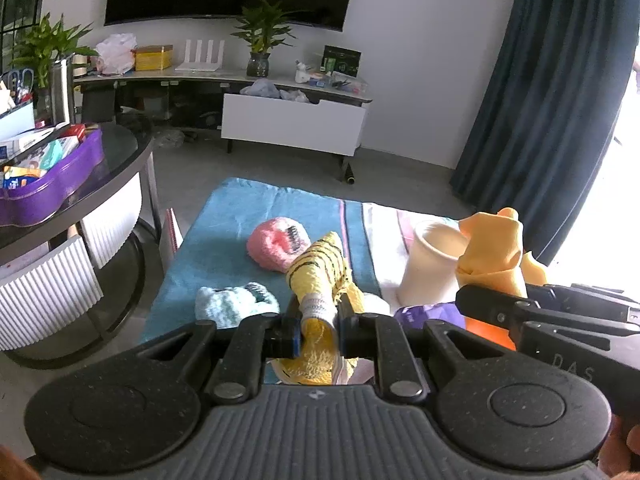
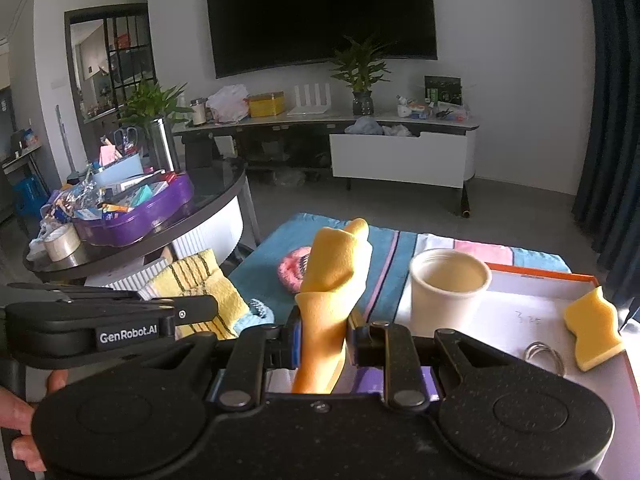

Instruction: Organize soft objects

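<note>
The left gripper point(image 1: 318, 322) is pinched on the cuff end of a yellow striped sock point(image 1: 320, 268), low in the centre of the left wrist view; the sock stands limply up from the jaws. The right gripper point(image 2: 320, 340) is clamped on a folded orange cloth point(image 2: 334, 268), which rises at mid-frame in the right wrist view. Both look light, soft and floppy, so a grip near a bunched edge should hold best. On the blue towel point(image 1: 224, 224) beyond lie a pink knitted piece point(image 1: 272, 246) and a pale blue one point(image 1: 228, 304); a cream cup point(image 2: 448, 292) stands right of centre, just beside the cloth.
</note>
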The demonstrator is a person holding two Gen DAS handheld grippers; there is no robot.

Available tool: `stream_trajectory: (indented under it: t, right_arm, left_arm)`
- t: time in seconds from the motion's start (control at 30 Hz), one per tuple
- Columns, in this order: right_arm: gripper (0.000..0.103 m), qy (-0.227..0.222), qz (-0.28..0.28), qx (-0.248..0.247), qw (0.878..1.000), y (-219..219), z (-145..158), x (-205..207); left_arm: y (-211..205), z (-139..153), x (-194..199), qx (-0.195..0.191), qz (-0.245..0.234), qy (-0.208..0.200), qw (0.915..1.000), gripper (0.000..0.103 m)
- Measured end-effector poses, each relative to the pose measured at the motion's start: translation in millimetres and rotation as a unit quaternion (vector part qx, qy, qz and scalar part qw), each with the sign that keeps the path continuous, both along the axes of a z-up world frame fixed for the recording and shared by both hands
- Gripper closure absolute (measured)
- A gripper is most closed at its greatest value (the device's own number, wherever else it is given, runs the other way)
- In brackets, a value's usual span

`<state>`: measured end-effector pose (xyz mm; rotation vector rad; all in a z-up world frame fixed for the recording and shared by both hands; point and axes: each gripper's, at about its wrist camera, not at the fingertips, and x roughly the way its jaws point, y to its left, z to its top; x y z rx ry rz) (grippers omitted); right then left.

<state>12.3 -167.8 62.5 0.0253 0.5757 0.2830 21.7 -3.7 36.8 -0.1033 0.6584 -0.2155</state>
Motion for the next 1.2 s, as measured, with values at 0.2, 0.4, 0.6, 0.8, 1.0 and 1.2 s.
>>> stream_trajectory:
  t: [0.2, 0.4, 0.6, 0.8, 1.0, 1.2]
  right_arm:
    - [0.076, -0.009, -0.013, 0.002, 1.000, -16.4, 7.3, -6.6]
    - [0.076, -0.015, -0.028, 0.004, 0.999, -32.6, 11.5, -11.6]
    - [0.076, -0.015, -0.041, 0.008, 0.999, -47.6, 11.0, -15.2]
    - [0.076, -0.016, -0.051, 0.010, 0.999, -59.1, 11.0, -18.9]
    - [0.076, -0.017, -0.063, 0.012, 0.998, -70.5, 12.0, -21.4]
    - [0.076, -0.018, -0.077, 0.014, 0.997, -82.6, 11.3, -24.6]
  left_arm:
    - [-16.1, 7.7, -3.7, 0.000, -0.013, -0.006, 0.9999, 0.085]
    - [-32.9, 12.1, -6.5, -0.001, -0.031, -0.011, 0.9994, 0.085]
    - [-49.1, 15.0, -6.8, 0.002, -0.046, -0.015, 0.9988, 0.085]
    - [-62.9, 15.7, -7.6, 0.006, -0.058, -0.017, 0.9981, 0.085]
    - [-74.6, 15.3, -7.7, 0.007, -0.069, -0.016, 0.9975, 0.085]
    - [-86.6, 16.3, -9.1, 0.007, -0.082, -0.016, 0.9965, 0.085]
